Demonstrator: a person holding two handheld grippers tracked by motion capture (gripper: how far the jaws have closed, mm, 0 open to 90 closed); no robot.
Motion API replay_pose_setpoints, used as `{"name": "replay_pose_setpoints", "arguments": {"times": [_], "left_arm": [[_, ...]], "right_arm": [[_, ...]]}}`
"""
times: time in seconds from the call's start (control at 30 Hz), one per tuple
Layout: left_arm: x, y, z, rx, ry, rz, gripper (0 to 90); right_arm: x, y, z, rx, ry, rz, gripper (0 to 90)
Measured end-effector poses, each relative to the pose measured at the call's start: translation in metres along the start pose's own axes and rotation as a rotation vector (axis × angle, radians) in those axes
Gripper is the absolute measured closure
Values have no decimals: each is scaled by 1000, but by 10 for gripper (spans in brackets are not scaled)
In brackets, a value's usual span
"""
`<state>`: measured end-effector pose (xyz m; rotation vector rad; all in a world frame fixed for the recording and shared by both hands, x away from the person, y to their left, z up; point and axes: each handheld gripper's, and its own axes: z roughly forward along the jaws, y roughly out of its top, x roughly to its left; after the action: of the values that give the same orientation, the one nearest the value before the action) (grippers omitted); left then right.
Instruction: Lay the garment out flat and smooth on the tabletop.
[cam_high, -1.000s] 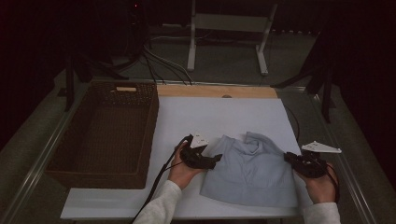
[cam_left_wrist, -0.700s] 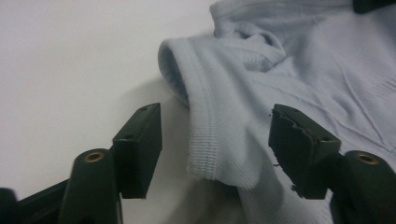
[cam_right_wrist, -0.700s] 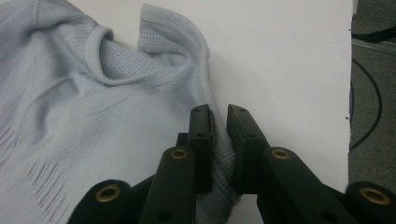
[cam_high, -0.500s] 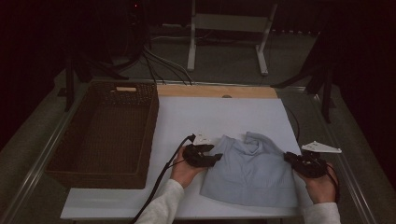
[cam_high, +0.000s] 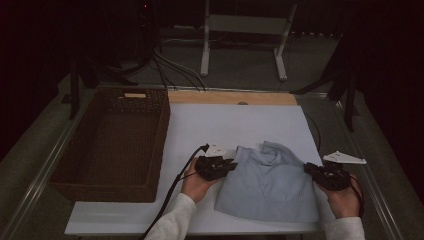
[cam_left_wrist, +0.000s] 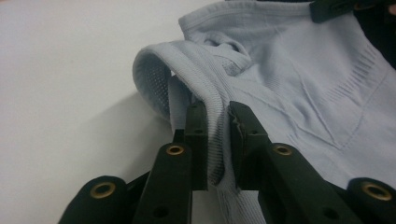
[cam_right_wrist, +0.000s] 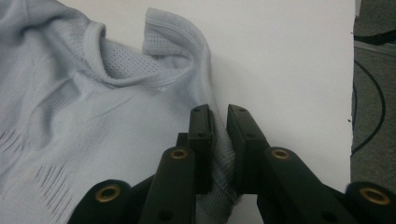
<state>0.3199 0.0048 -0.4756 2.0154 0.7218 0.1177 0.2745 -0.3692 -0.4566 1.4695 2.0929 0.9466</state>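
Observation:
A pale blue knit garment (cam_high: 270, 182) lies spread on the white table top (cam_high: 235, 125), near its front edge. My left gripper (cam_high: 231, 165) sits at the garment's left edge; its jaws have just been closing and now pinch a ribbed hem (cam_left_wrist: 215, 140) between them. At the garment's right edge my right gripper (cam_high: 309, 169) is shut on a fold of the same cloth (cam_right_wrist: 219, 158). In the left gripper view the right gripper (cam_left_wrist: 336, 7) appears at the far top right corner. A hand holds each gripper from below.
A dark woven basket (cam_high: 112, 145), with nothing inside, stands on the left of the table. A wooden strip (cam_high: 232, 97) runs along the table's far edge. Cables (cam_high: 165, 60) and a metal stand (cam_high: 245, 35) lie on the floor beyond.
The left gripper has edged slightly right onto the garment's left edge and shut on the hem. The right gripper and the garment's right side have not moved.

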Motion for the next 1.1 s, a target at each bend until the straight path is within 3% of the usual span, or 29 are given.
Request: {"name": "replay_pose_setpoints", "arguments": {"times": [0.23,0.67,1.1], "left_arm": [[2,1,-10,-27,5,-12,837],[16,-4,-31,-88,39,-83,855],[23,-4,-47,-112,87,-88,857]], "right_arm": [[-1,0,-1,-5,1,4,806],[0,1,-1,-16,3,6,807],[9,7,4,-37,19,-2,804]]}}
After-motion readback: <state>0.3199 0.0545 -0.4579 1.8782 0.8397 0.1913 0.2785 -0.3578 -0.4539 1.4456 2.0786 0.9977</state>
